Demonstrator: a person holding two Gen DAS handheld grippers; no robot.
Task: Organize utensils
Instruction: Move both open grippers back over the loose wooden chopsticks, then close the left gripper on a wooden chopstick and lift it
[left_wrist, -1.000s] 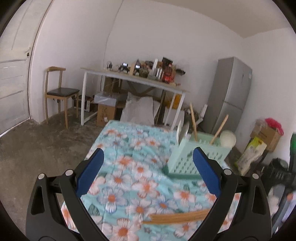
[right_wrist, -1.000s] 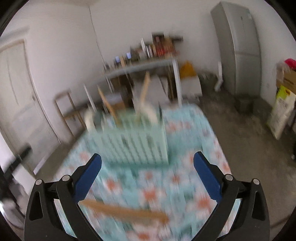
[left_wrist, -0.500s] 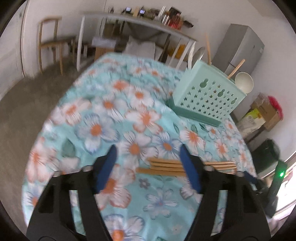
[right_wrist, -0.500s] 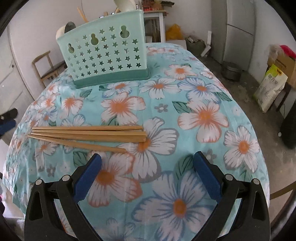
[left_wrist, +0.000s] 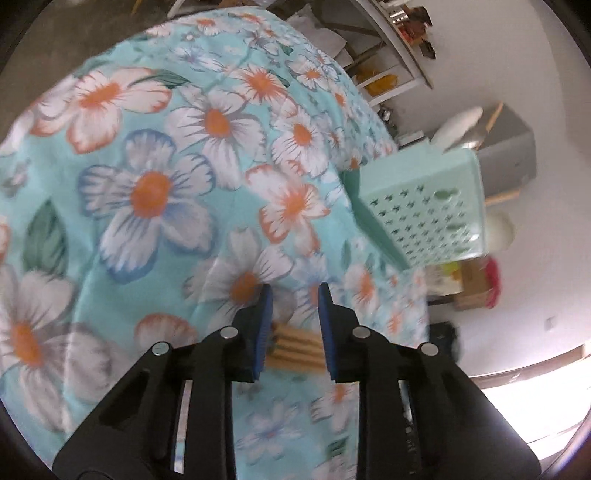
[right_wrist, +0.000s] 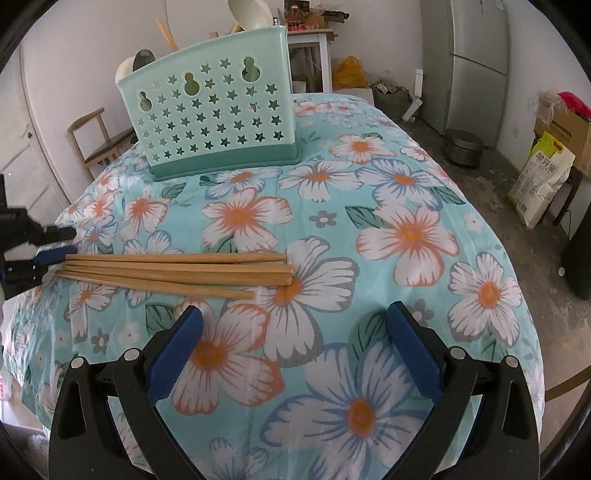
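Near the tabletop's left edge: four chopsticks (right_wrist: 173, 271), side by side. Our left gripper (left_wrist: 293, 314) has just been closing around their ends, pads not yet pressing. Right gripper (right_wrist: 293, 345): spread, empty. Utensil basket (right_wrist: 218, 114): far edge. Risk: an end-on pinch may scatter the sticks.

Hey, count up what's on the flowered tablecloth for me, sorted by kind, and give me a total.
Wooden chopsticks: 4, lying side by side
Mint-green utensil caddy: 1, standing upright
Total: 5 things on the tablecloth, not counting the utensils standing inside the caddy.
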